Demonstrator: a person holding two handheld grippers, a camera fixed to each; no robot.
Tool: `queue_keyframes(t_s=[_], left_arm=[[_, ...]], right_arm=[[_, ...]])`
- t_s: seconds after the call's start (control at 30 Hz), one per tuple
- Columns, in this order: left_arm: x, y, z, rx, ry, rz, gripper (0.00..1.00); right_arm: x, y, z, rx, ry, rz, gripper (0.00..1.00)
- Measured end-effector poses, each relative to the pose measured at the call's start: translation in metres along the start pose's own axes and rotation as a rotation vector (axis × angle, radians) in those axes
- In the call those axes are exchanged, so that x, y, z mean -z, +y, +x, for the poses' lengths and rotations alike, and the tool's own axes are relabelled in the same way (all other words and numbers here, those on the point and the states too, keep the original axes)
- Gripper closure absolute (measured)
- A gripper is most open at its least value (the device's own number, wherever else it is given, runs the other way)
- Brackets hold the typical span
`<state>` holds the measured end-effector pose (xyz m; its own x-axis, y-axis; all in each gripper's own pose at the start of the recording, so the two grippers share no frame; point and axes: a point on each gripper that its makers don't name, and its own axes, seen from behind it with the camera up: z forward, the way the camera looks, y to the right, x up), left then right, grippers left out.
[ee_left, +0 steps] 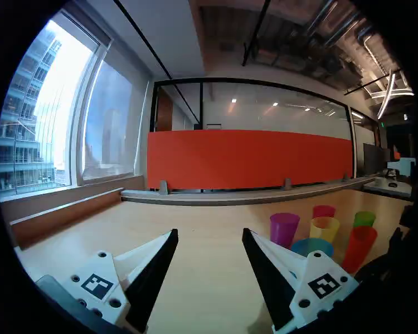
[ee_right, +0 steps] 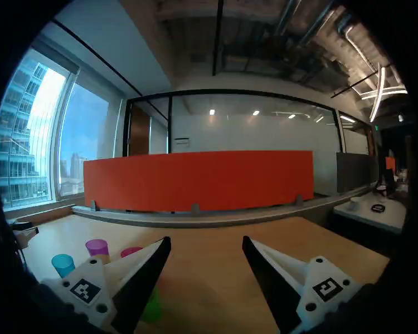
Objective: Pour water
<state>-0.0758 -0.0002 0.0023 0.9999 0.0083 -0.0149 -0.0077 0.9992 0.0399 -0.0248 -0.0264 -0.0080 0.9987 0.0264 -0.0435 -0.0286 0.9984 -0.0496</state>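
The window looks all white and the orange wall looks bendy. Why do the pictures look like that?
In the left gripper view, daylight washes out part of the window to white, and the fisheye lens bows the orange wall; in the right gripper view, the wall bows too, and the green cup close to the lens looks blurry.

No legible text anywhere.
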Motion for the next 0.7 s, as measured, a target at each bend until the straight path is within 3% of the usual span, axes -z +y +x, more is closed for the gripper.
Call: queue_keyframes(t_s=[0.4,0.7], left_arm=[[-0.001,0.001,-0.001,-0.001,0.000,0.000,0.15],[-0.001,0.001,-0.001,-0.001,-0.001,0.000,0.15]], right_arm=[[0.000,0.014,-0.007,-0.020,-0.003,-0.024,0.01],[-0.011,0.019,-0.011,-0.049,-0.023,-0.044,0.01]])
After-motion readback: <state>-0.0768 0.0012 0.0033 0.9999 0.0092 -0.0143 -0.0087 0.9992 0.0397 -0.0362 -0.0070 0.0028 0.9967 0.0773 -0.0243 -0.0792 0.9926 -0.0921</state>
